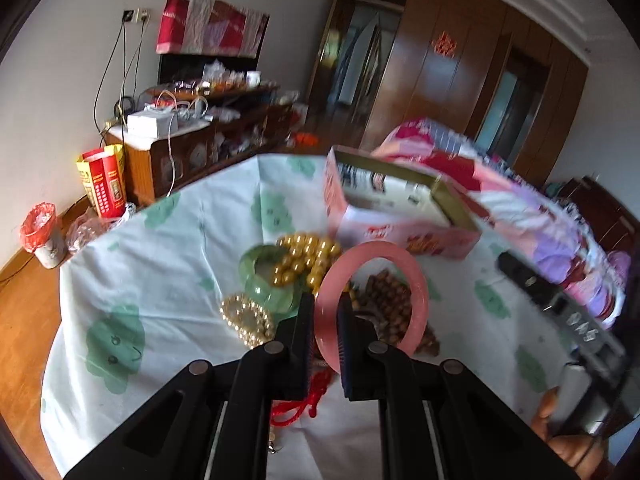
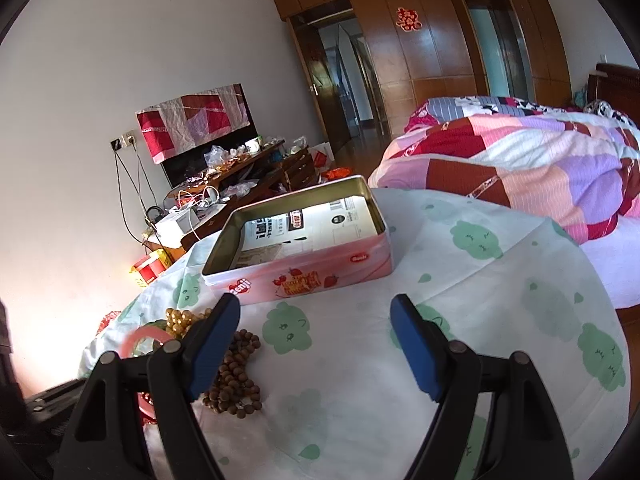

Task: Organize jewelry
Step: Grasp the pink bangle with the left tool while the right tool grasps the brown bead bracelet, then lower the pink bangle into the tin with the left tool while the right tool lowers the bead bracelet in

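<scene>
Left gripper [image 1: 325, 322] we find closed down on the rim of a pink bangle [image 1: 416, 280], a smooth glossy ring held upright and lifted above the heap of jewelry. Going left to right in the left wrist view we note a gold beaded disc [image 1: 246, 318], a translucent green bangle [image 1: 266, 280], a cluster of round gold pearls [image 1: 308, 258], then dull brown wooden beads [image 1: 390, 300] seen through the pink ring; a red cord [image 1: 308, 400] lies beneath the fingers. Farther right and behind sits the pink tin [image 1: 400, 232], rectangular, lid off, its metal walls gold inside; within it we see only flat printed paper. Right gripper [image 2: 316, 344] hangs with its blue-padded jaws spread wide and nothing between them, over bare tablecloth [image 2: 460, 280] just short of the tin. That cloth is white with green cloud prints, thin and creased, draped over a round table whose edge falls off close on the left and right. Between the wooden beads and the right-hand edge the cloth lies open.
</scene>
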{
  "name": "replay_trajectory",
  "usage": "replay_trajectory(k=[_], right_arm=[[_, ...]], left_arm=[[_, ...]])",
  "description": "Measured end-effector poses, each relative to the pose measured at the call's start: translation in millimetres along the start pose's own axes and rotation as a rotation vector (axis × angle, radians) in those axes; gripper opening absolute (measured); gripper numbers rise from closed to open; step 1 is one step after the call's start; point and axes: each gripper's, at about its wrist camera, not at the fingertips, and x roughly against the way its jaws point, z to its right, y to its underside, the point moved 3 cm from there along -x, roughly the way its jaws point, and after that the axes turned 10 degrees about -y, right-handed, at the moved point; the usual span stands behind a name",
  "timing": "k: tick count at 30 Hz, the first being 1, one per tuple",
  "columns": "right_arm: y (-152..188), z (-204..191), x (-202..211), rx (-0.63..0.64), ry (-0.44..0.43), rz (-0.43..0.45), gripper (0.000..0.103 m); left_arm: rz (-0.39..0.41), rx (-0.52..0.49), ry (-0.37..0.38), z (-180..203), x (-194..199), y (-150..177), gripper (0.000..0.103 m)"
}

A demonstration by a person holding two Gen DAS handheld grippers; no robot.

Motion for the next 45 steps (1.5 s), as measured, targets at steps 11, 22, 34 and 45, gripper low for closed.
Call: replay_trajectory(k=[11,22,34,45], right_arm=[[39,-93,-23,0.163,-0.152,-0.271,0.069],[54,-116,-46,0.208,-0.146,-0.46,0.026],[4,-106,45,0.026,-0.316,-0.193,0.02],[-63,-28,9,0.082,-0.152,-0.041,0.02]], left_arm=[[0.087,0.137,-0.062,-25,10,-14,0.01],[0.061,0.165,-0.076,-33,10,-8,0.01],[0.044,0.159,-0.016,-12,0,-10,0.01],[0.059,0.16,0.041,35,-50,-54,0.01]])
